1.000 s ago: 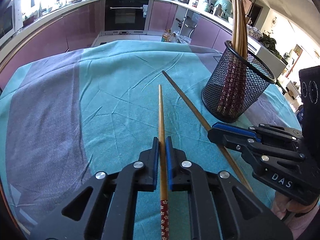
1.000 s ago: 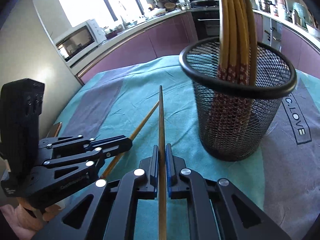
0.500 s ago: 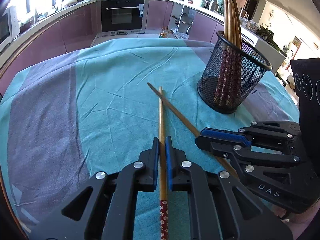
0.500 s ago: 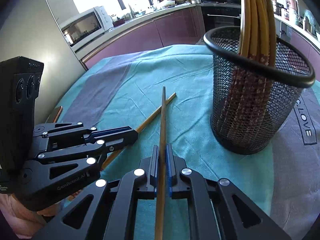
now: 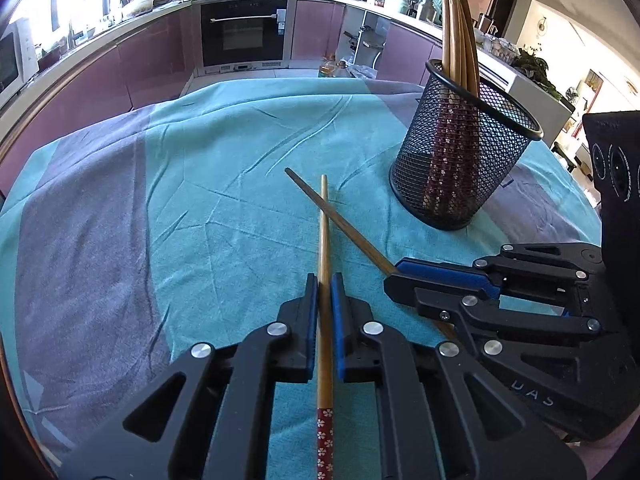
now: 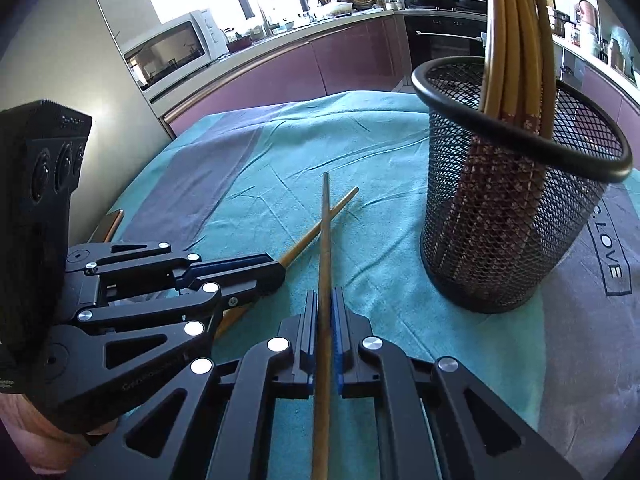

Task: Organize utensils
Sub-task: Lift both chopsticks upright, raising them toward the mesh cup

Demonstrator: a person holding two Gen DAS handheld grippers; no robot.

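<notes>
Left wrist: two crossed chopsticks point(image 5: 325, 240); one holder point(image 5: 460, 160).

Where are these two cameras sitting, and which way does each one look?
Left wrist view: rides on the left gripper, looking down along its jaws, shut on a wooden chopstick; the right gripper shows beside it.
Right wrist view: rides on the right gripper, its jaws shut on a second wooden chopstick; the left gripper shows.
Shared: both crossed chopsticks, the black wire-mesh cup of chopsticks, the teal tablecloth.
</notes>
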